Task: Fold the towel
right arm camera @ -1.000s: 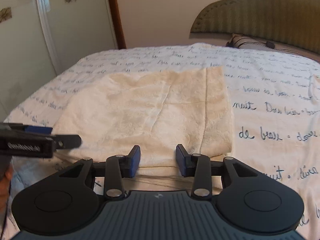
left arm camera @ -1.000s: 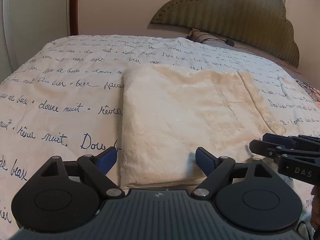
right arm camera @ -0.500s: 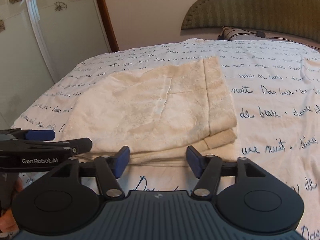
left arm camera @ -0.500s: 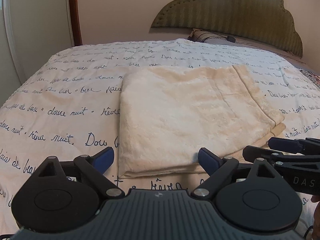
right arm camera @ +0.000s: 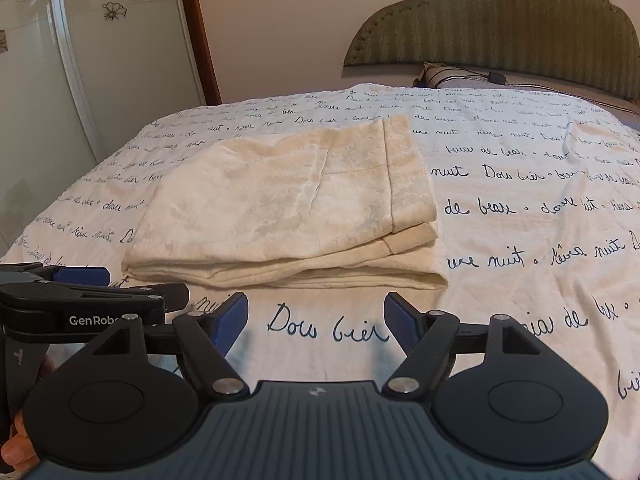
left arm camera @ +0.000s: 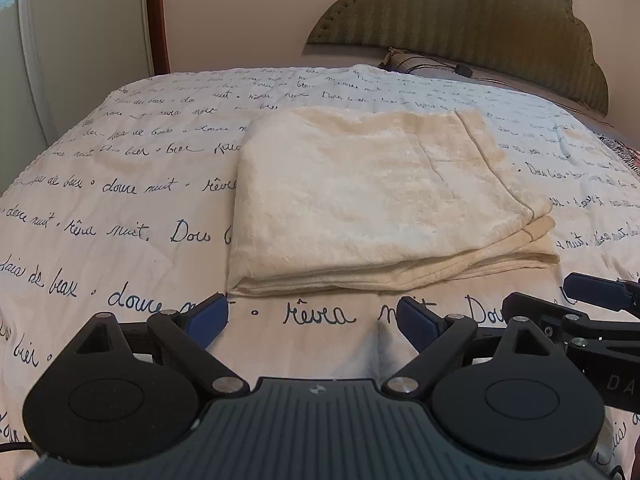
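A cream towel (left arm camera: 376, 196) lies folded into a flat rectangle on the bed, its stacked layers showing along the near edge and at the right corner. In the right wrist view the same towel (right arm camera: 288, 208) sits left of centre. My left gripper (left arm camera: 314, 316) stands open just short of the towel's near edge, nothing between its blue pads. My right gripper (right arm camera: 316, 316) is also clear of the towel, its jaws still opening and empty. Each gripper appears at the edge of the other's view.
The bed is covered by a white bedspread (left arm camera: 120, 184) printed with dark handwriting. A green padded headboard (left arm camera: 460, 12) and a pillow (left arm camera: 416, 60) lie beyond. A door with a brown frame (right arm camera: 196, 40) stands at the left.
Both grippers have drawn back from the towel, so its near edge now lies ahead of the fingertips. The right jaws have spread wider and let go of the towel's edge.
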Motion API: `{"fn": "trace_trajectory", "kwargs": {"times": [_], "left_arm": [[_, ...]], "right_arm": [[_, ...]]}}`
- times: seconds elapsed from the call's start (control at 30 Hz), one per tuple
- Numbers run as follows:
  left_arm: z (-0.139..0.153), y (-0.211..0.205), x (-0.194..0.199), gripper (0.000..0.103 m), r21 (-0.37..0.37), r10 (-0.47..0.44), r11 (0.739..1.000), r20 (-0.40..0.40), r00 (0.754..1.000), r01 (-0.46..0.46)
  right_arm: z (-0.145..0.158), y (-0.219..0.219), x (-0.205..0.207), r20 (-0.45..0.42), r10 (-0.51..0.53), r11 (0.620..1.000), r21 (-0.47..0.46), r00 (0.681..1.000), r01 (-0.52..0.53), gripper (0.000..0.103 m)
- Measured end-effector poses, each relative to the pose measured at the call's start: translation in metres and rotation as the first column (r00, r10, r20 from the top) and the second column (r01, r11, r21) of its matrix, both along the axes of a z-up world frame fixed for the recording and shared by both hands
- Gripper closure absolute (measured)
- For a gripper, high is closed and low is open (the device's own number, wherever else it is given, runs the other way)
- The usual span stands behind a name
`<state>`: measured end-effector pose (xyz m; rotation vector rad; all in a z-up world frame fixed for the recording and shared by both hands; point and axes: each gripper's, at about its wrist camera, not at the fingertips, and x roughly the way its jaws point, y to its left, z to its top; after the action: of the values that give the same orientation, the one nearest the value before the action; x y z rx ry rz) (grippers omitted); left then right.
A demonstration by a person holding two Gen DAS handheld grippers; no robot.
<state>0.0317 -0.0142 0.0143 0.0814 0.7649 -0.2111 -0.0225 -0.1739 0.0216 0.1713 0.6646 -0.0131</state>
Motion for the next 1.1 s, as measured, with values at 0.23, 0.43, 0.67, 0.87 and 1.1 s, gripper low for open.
{"fn": "trace_trajectory", "kwargs": {"times": [0.23, 0.43, 0.67, 0.87, 1.1], "left_arm": [[-0.006, 0.009, -0.009, 0.01, 0.0, 0.017, 1.0, -0.017, 1.0, -0.017], [-0.015, 0.011, -0.017, 0.01, 0.015, 0.024, 1.0, -0.024, 0.999, -0.024], [-0.022, 0.011, -0.027, 0.006, 0.032, 0.038, 0.999, 0.018, 0.999, -0.038], [-0.027, 0.011, -0.028, 0.002, 0.039, 0.039, 0.998, 0.032, 0.999, -0.04], [-0.033, 0.012, -0.031, 0.0, 0.037, 0.044, 0.998, 0.058, 0.997, -0.046]], "right_arm": [[-0.006, 0.007, -0.008, -0.023, -0.001, 1.0, 0.003, 1.0, 0.001, 0.028], [-0.015, 0.012, -0.013, -0.028, -0.007, 1.0, -0.005, 1.0, 0.006, 0.024], [-0.031, 0.016, -0.013, -0.031, -0.017, 0.998, -0.067, 0.999, 0.015, 0.024], [-0.033, 0.019, -0.013, -0.012, -0.021, 0.995, -0.093, 1.0, 0.02, 0.02], [-0.04, 0.017, -0.012, 0.005, -0.04, 0.993, -0.107, 0.999, 0.04, 0.013]]}}
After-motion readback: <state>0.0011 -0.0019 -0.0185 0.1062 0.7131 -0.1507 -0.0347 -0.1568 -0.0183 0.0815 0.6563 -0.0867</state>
